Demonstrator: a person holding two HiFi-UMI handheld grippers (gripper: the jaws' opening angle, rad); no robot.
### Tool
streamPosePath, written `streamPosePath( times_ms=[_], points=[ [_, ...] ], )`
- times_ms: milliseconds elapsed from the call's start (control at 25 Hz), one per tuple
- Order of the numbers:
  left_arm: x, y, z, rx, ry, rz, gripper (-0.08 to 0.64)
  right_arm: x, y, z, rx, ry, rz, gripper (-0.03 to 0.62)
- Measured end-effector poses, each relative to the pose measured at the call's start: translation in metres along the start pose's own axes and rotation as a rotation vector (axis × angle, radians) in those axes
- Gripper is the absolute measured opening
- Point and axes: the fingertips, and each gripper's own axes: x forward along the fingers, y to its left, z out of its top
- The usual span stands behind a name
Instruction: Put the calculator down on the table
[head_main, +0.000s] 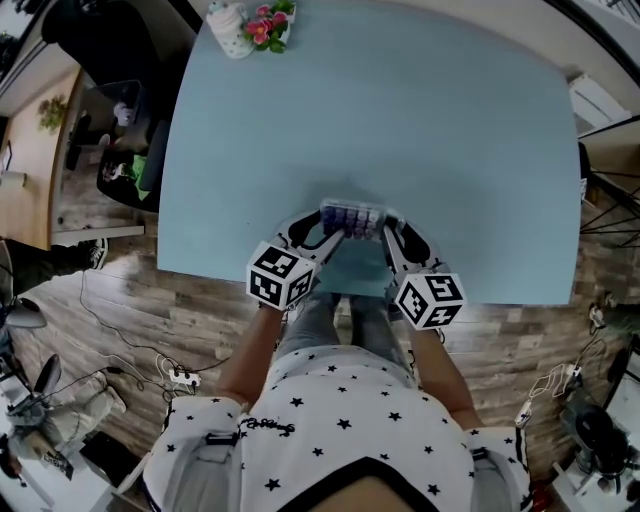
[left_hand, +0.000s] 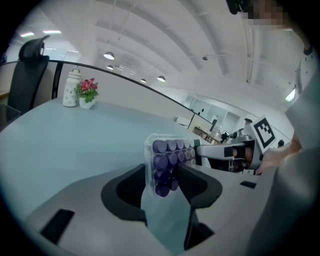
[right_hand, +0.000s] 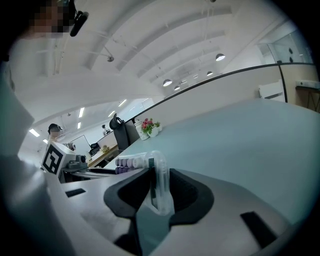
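A small calculator (head_main: 352, 218) with purple keys in a clear case hangs just above the near edge of the pale blue table (head_main: 400, 120), held between my two grippers. My left gripper (head_main: 328, 228) is shut on its left end; in the left gripper view the calculator (left_hand: 167, 162) stands on edge with its keys facing right, clamped by the left gripper (left_hand: 165, 184). My right gripper (head_main: 385, 226) is shut on its right end; in the right gripper view the clear edge of the calculator (right_hand: 160, 185) sits between the pads of the right gripper (right_hand: 161, 192).
A white jar (head_main: 228, 20) and a small pot of pink flowers (head_main: 268, 24) stand at the table's far left corner. A black chair (head_main: 120, 130) is off the left side. Cables and gear lie on the wood floor (head_main: 150, 330) around me.
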Motion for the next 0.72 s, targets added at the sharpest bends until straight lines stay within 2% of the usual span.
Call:
streamPosePath(
  times_ms=[720],
  points=[
    [0.006,0.010,-0.032,-0.028,0.130,0.048,0.213,0.013,-0.005,-0.032,0.001,0.109,-0.011,0.109]
  ],
)
